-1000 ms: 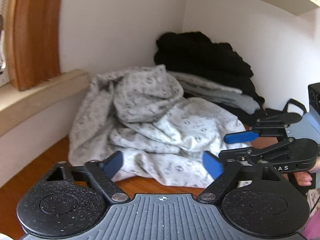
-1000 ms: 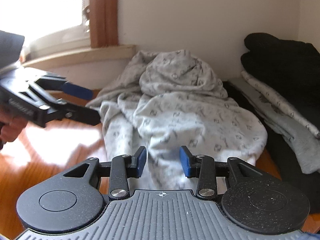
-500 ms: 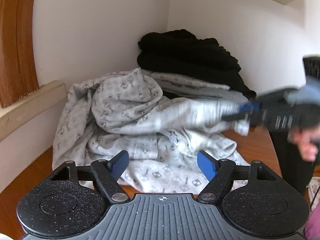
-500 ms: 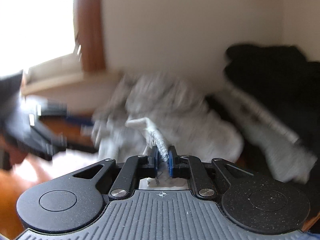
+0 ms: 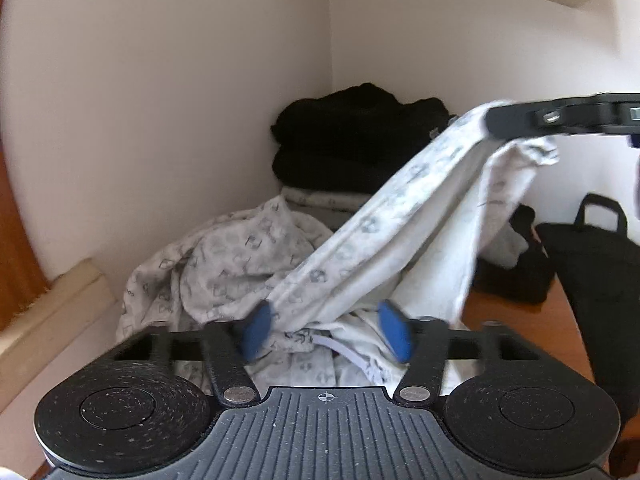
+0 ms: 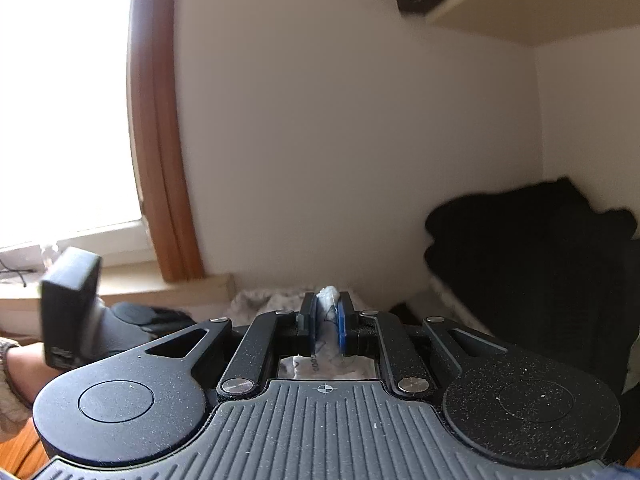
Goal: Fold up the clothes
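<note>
1. The right gripper (image 6: 326,322) has its blue pads pressed together on a fold of the grey patterned garment (image 5: 404,216), a white tuft of cloth poking out above them.
2. Seen from the left wrist view, that right gripper (image 5: 494,124) holds the cloth raised, up and to the right of the left gripper.
3. The left gripper (image 5: 326,330) is spread wide, nothing pinched; the sloping cloth runs across between and just beyond its pads.
4. The rest of the garment lies bunched ahead of it on the wooden surface (image 5: 520,320).
5. Behind stands a stack of black clothes (image 5: 352,140); a dark bag (image 5: 600,264) sits to the right.
</note>
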Available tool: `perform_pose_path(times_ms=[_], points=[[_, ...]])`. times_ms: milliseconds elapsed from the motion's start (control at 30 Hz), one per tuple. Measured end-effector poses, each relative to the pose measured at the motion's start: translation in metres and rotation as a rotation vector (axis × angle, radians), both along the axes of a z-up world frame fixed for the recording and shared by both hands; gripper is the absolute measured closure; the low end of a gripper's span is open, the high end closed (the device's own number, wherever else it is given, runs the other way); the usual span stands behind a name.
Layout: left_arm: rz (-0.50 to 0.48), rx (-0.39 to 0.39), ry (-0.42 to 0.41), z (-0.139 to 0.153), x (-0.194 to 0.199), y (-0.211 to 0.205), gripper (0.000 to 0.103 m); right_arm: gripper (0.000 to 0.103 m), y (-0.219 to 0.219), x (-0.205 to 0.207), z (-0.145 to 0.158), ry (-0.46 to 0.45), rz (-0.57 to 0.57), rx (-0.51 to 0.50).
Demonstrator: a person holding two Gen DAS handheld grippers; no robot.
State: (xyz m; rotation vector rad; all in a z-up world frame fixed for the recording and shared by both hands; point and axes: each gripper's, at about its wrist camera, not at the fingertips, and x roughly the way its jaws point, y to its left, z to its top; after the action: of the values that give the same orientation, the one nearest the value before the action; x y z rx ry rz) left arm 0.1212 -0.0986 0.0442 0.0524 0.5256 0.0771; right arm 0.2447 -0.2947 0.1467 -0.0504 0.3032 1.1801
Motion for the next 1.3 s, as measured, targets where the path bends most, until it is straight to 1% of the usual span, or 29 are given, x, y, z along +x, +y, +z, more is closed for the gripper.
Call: perform_pose_path(times_ms=[33, 67, 167, 233, 300, 367, 400, 433, 467, 500, 533, 600, 667, 700, 733, 767, 800, 900, 933, 1000, 1033, 1067, 1100, 1133, 1167, 1300], points=[[0.005, 0.025, 0.003, -0.001, 0.004, 0.0, 0.054, 0.092, -0.002, 0.002, 0.003, -0.004, -0.005, 0.006], [0.01, 0.051, 0.007, -0.003, 0.008, 0.001, 0.055, 0.092, -0.004, 0.003, 0.005, -0.008, -0.01, 0.011], [0.028, 0.149, 0.016, -0.01, 0.018, -0.001, 0.055, 0.092, -0.012, 0.006, 0.01, -0.024, -0.023, 0.028], [0.038, 0.171, 0.02, -0.014, 0.022, 0.0, 0.054, 0.092, -0.017, 0.008, 0.013, -0.04, -0.036, 0.041], [0.016, 0.141, 0.015, -0.017, 0.022, -0.001, 0.047, 0.092, -0.021, 0.011, 0.019, -0.053, -0.05, 0.061], [-0.015, 0.102, 0.008, -0.019, 0.021, -0.004, 0.047, 0.092, -0.025, 0.013, 0.026, -0.065, -0.058, 0.075], [-0.03, 0.084, 0.004, -0.02, 0.021, -0.005, 0.049, 0.092, -0.027, 0.015, 0.029, -0.075, -0.066, 0.079], [-0.027, 0.086, 0.006, -0.021, 0.023, -0.007, 0.06, 0.092, -0.028, 0.016, 0.032, -0.078, -0.069, 0.08], [-0.024, 0.088, 0.008, -0.021, 0.024, -0.008, 0.074, 0.092, -0.029, 0.018, 0.034, -0.081, -0.072, 0.08], [-0.021, 0.091, 0.009, -0.022, 0.025, -0.01, 0.079, 0.092, -0.027, 0.019, 0.034, -0.087, -0.077, 0.08], [-0.018, 0.093, 0.011, -0.023, 0.027, -0.011, 0.087, 0.092, -0.025, 0.019, 0.035, -0.092, -0.082, 0.08], [-0.011, 0.097, 0.015, -0.024, 0.03, -0.014, 0.087, 0.092, -0.025, 0.022, 0.036, -0.091, -0.083, 0.087], [-0.005, 0.102, 0.018, -0.025, 0.032, -0.017, 0.082, 0.092, -0.028, 0.022, 0.039, -0.093, -0.085, 0.102], [0.015, 0.114, 0.007, -0.025, 0.035, -0.017, 0.078, 0.092, -0.029, 0.021, 0.041, -0.097, -0.088, 0.112], [0.035, 0.125, -0.005, -0.024, 0.038, -0.017, 0.07, 0.092, -0.03, 0.019, 0.043, -0.102, -0.09, 0.122], [0.055, 0.136, -0.016, -0.023, 0.041, -0.017, 0.065, 0.092, -0.032, 0.018, 0.046, -0.108, -0.088, 0.129], [0.078, 0.15, -0.037, -0.022, 0.042, -0.017, 0.064, 0.092, -0.034, 0.017, 0.049, -0.114, -0.092, 0.138], [0.148, 0.192, -0.101, -0.017, 0.043, -0.016, 0.063, 0.092, -0.044, 0.015, 0.058, -0.131, -0.091, 0.148], [0.152, 0.183, -0.123, -0.014, 0.042, -0.015, 0.063, 0.092, -0.047, 0.014, 0.06, -0.138, -0.094, 0.149], [0.121, 0.167, -0.098, -0.014, 0.045, -0.013, 0.063, 0.092, -0.049, 0.017, 0.064, -0.139, -0.094, 0.148], [0.101, 0.17, -0.093, -0.013, 0.045, -0.013, 0.068, 0.092, -0.05, 0.018, 0.065, -0.141, -0.098, 0.147], [0.076, 0.172, -0.09, -0.013, 0.045, -0.014, 0.08, 0.092, -0.052, 0.019, 0.065, -0.142, -0.101, 0.143], [0.058, 0.165, -0.081, -0.012, 0.044, -0.013, 0.087, 0.092, -0.055, 0.02, 0.064, -0.139, -0.103, 0.141], [0.04, 0.158, -0.072, -0.011, 0.042, -0.012, 0.101, 0.092, -0.058, 0.021, 0.064, -0.139, -0.108, 0.136], [0.043, 0.157, -0.09, 0.0, 0.033, -0.009, 0.101, 0.092, -0.059, 0.021, 0.062, -0.139, -0.11, 0.13], [0.055, 0.15, -0.16, 0.043, -0.002, 0.001, 0.101, 0.092, -0.062, 0.019, 0.071, -0.148, -0.118, 0.148]])
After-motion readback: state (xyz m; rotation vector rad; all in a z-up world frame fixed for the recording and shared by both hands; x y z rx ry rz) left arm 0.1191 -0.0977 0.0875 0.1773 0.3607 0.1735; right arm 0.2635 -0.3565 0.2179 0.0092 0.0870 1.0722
